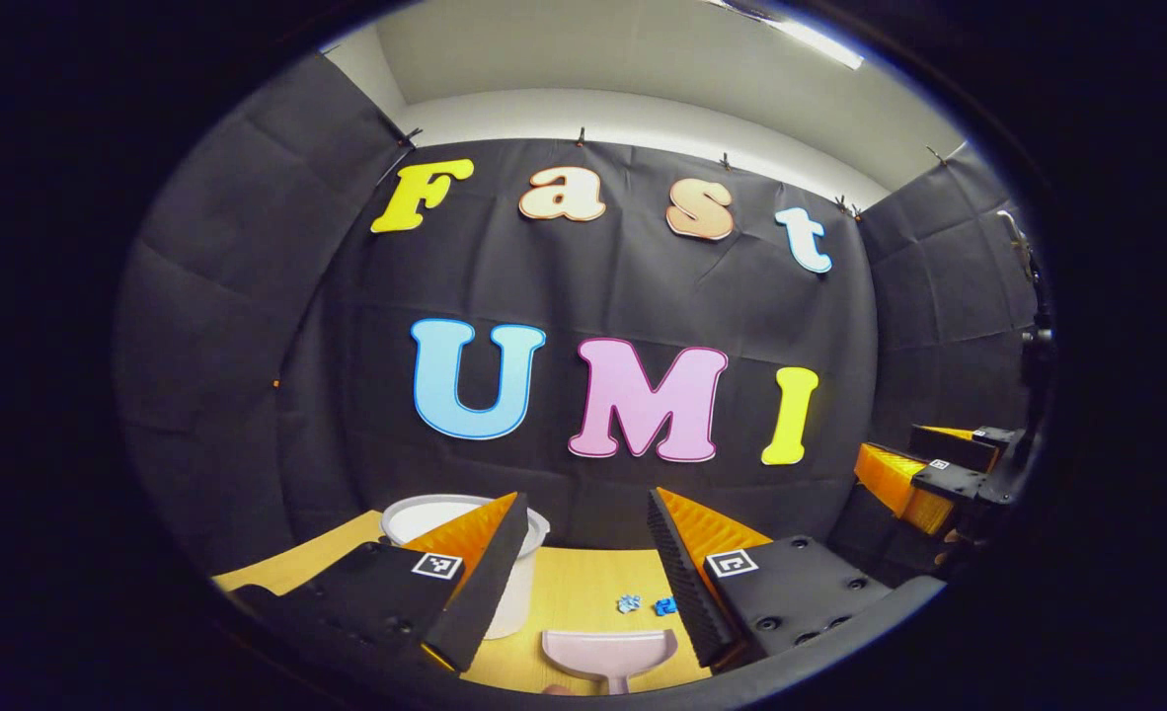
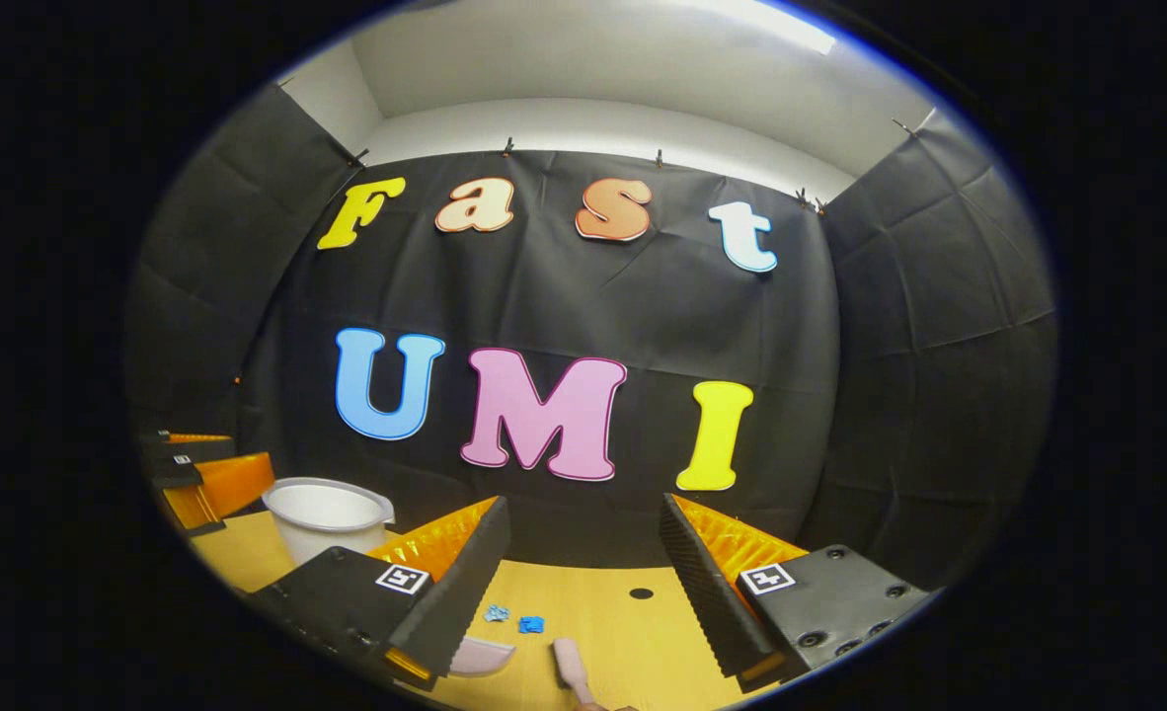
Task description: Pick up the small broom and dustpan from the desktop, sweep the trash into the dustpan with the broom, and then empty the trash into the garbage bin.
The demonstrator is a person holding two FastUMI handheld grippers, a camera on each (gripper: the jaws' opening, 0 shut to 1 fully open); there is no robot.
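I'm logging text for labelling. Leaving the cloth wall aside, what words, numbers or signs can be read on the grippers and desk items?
Readable text: none.
Left gripper: square marker tags, black-and-white patterns, no words.
Right gripper: same kind of tags, no words.
Bin and dustpan: no print visible.
Blue trash scraps: too small to tell.

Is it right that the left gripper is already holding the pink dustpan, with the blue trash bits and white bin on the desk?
Not quite. In the left gripper view the left gripper is open, and the pink dustpan lies untouched on the desk. The blue trash bits and white bin are there.
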